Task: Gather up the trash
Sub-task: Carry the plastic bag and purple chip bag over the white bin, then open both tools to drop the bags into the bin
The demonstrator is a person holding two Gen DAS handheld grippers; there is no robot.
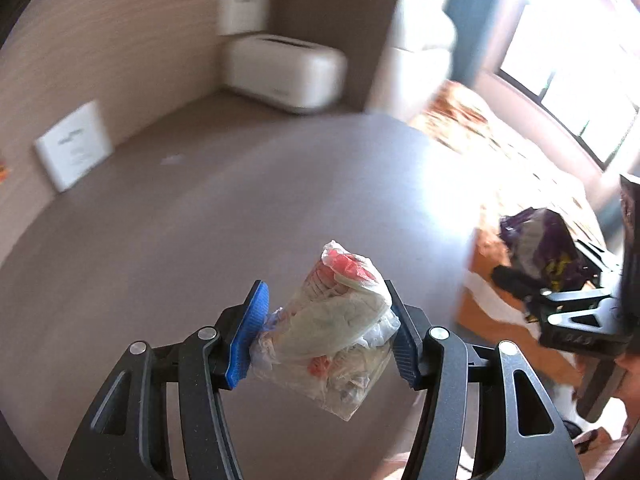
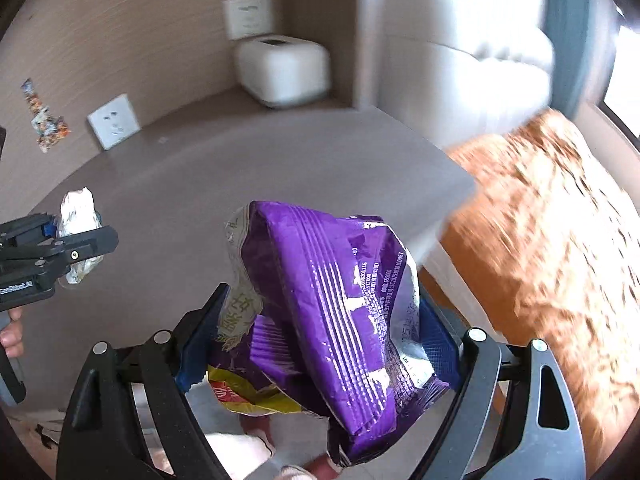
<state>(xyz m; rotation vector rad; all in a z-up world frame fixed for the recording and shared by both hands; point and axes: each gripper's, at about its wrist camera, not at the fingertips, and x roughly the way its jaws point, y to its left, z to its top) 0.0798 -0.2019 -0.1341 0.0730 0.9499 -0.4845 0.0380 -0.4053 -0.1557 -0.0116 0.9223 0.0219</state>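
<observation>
My left gripper is shut on a crumpled clear plastic bag with red and white scraps inside, held above the grey-brown tabletop. That same gripper and its plastic bag appear at the left of the right wrist view. My right gripper is shut on a crumpled purple snack bag with a silver lining and a yellow patch low down. In the left wrist view the right gripper with the purple bag hangs at the right, beyond the table edge.
A white rounded box stands in the far corner under a white wall plate. A white socket plate and a colourful sticker are on the left wall. An orange patterned cover lies right of the table. Feet show below.
</observation>
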